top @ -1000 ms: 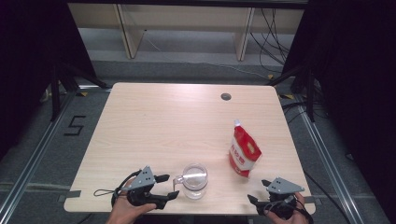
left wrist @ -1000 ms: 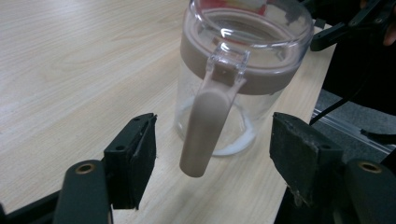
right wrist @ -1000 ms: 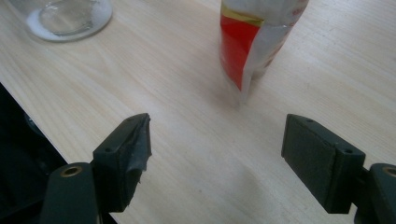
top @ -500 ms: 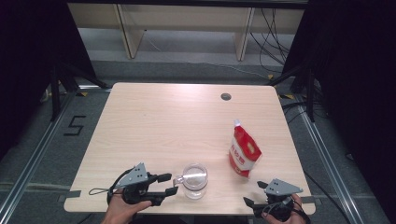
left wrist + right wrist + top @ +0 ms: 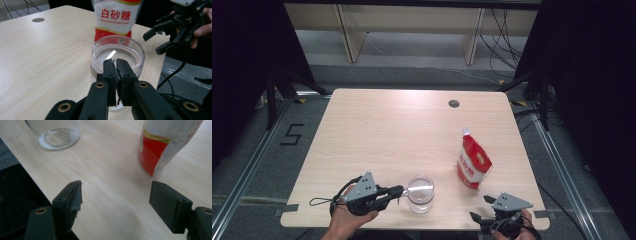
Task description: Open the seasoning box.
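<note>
A clear glass jar [image 5: 420, 193] stands near the table's front edge, and its mouth [image 5: 117, 50] is uncovered. To its right a red and white sugar bag [image 5: 473, 163] stands upright; the same bag [image 5: 115, 17] rises behind the jar. My left gripper [image 5: 400, 190] points at the jar from the left. Its jaws are shut, with nothing seen between them, and the tips [image 5: 116, 62] are at the jar's near rim. My right gripper [image 5: 481, 207] is open at the front right corner, and its own view [image 5: 116, 195] has bare table between the jaws. The bag [image 5: 162, 145] stands just ahead of it.
The light wooden table [image 5: 402, 130] has a round cable hole [image 5: 454, 103] at its far right. The jar's base [image 5: 58, 136] stands close to the front edge. Dark floor, metal rails and shelving surround the table. My right gripper [image 5: 153, 42] hangs beyond the jar in the left gripper view.
My right gripper has drawn back slightly toward the table's front edge. The left gripper has shifted only slightly by the jar. The jar and bag have not moved.
</note>
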